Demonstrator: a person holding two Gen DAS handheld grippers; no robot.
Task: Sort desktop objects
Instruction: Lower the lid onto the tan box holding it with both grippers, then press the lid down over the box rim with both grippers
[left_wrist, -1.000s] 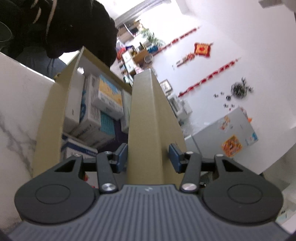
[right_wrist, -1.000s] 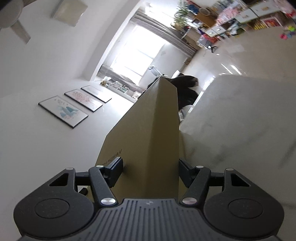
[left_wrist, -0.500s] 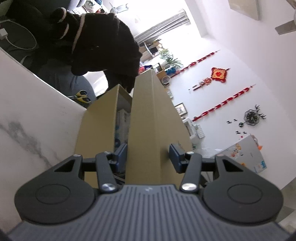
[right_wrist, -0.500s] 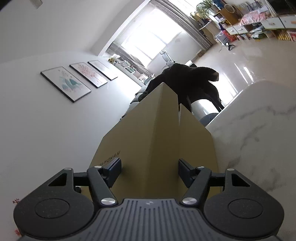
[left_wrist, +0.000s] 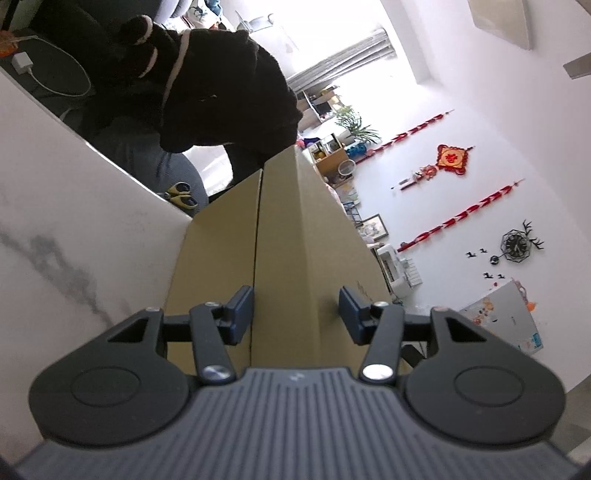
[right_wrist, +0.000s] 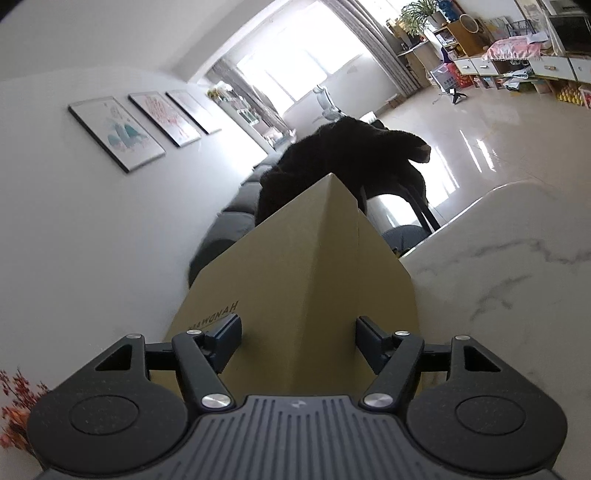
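Cardboard box (left_wrist: 284, 266) between both grippers' jaws

The right gripper (right_wrist: 297, 338) straddles a corner of the cardboard box (right_wrist: 295, 273), its jaws opening; the marble bench (right_wrist: 517, 266) lies right.

Past my white marbled tabletop (left_wrist: 74, 236) I see yellow-handled scissors (left_wrist: 181, 194), a black clock (left_wrist: 515, 245), three framed pictures (right_wrist: 147, 125)
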